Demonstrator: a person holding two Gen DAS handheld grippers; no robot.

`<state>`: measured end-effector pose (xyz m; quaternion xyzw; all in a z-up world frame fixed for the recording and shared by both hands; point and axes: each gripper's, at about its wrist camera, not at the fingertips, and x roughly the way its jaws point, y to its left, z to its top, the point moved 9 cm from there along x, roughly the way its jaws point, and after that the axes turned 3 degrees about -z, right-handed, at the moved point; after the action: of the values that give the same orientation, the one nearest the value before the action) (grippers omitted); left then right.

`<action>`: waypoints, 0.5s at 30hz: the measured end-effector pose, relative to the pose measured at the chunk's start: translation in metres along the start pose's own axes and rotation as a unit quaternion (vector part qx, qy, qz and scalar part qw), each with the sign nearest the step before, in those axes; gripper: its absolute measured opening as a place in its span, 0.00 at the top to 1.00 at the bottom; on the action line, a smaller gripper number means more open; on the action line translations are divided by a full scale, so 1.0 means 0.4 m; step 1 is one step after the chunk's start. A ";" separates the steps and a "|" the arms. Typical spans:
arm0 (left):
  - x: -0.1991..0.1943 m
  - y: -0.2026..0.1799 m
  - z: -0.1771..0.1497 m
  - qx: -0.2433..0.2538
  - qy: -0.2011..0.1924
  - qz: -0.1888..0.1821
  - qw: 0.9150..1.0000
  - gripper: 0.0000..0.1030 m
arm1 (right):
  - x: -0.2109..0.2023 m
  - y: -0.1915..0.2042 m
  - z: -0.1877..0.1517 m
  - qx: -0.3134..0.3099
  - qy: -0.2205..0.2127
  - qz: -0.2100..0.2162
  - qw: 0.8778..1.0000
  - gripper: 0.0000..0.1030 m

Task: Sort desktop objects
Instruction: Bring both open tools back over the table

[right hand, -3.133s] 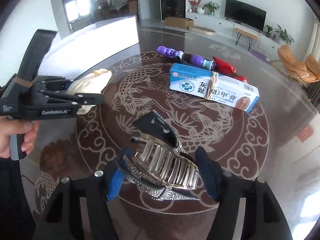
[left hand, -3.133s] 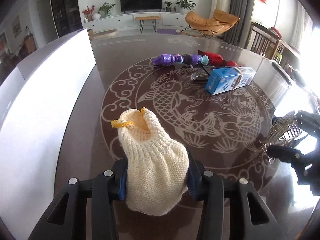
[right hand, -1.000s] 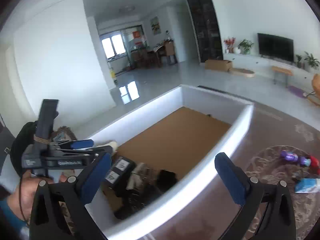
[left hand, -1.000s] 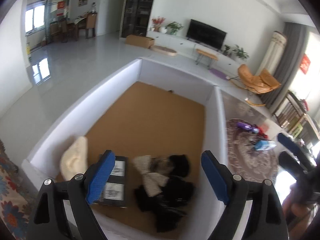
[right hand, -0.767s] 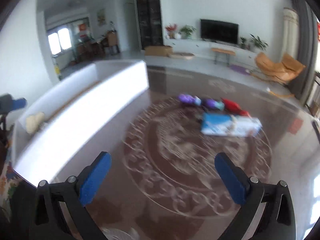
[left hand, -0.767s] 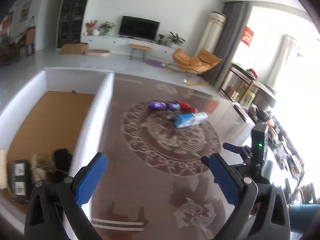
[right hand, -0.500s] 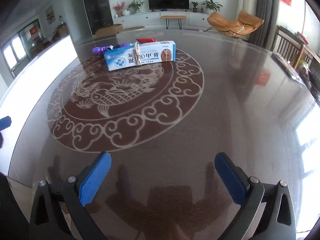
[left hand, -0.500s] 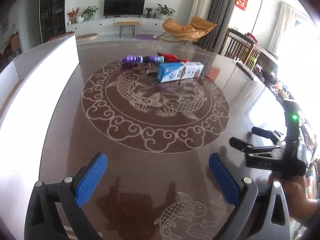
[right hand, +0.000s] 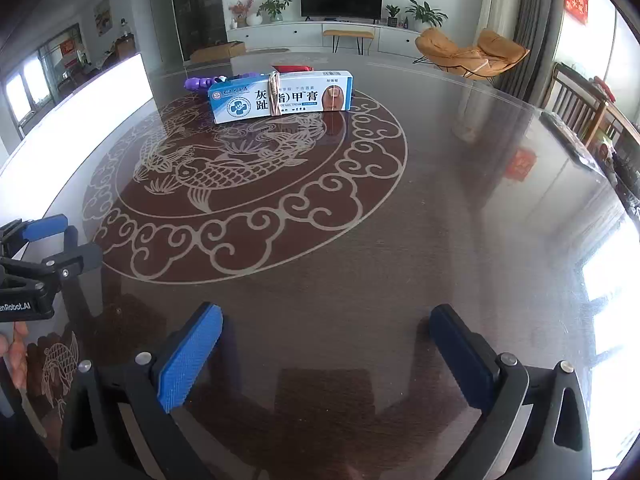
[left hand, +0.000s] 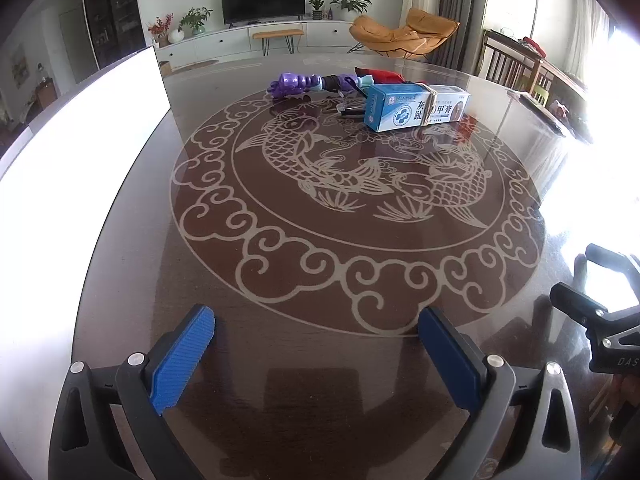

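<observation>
Both hand-held grippers, left (left hand: pixel 316 354) and right (right hand: pixel 326 350), are now swung back over the table (right hand: pixel 440 208), empty and wide open; the blue box (right hand: pixel 282 96) is seen well ahead, lengthwise across, nearer the right.

Table (left hand: pixel 320 360): boxed cream (left hand: pixel 416 107) upper centre; toy (left hand: pixel 304 82) and packet (left hand: pixel 380 75) behind it; bin wall (left hand: pixel 80 152) left.

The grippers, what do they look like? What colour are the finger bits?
Both match. The left gripper and right gripper have black plastic arms with silver screws, tipped with ribbed blue rubber pads. White lettering marks the left one's black body.
</observation>
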<state>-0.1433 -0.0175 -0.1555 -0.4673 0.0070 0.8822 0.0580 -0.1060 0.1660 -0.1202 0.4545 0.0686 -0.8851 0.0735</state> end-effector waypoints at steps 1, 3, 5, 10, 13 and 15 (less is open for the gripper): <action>0.000 0.000 0.001 -0.001 0.000 -0.001 1.000 0.00 | 0.003 -0.001 0.001 0.000 0.000 0.000 1.000 0.00; 0.000 0.001 0.003 -0.003 -0.001 -0.001 1.000 0.00 | 0.003 -0.001 0.001 0.000 0.000 0.000 1.000 0.00; -0.001 0.002 0.001 -0.004 -0.002 0.001 1.000 0.00 | 0.003 0.000 0.001 0.000 0.000 0.000 1.000 0.00; 0.002 0.001 0.002 -0.005 -0.002 0.004 1.000 0.00 | 0.003 0.000 0.001 0.000 0.000 0.000 1.000 0.00; -0.004 0.001 -0.004 -0.008 -0.005 0.007 1.000 0.00 | 0.004 0.000 0.001 0.000 0.000 0.000 1.000 0.00; -0.009 -0.004 -0.012 -0.002 -0.006 0.002 1.000 0.00 | 0.004 0.000 0.001 0.000 0.000 0.000 1.000 0.00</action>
<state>-0.1371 -0.0168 -0.1551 -0.4621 0.0061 0.8851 0.0551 -0.1071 0.1658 -0.1212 0.4545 0.0686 -0.8850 0.0738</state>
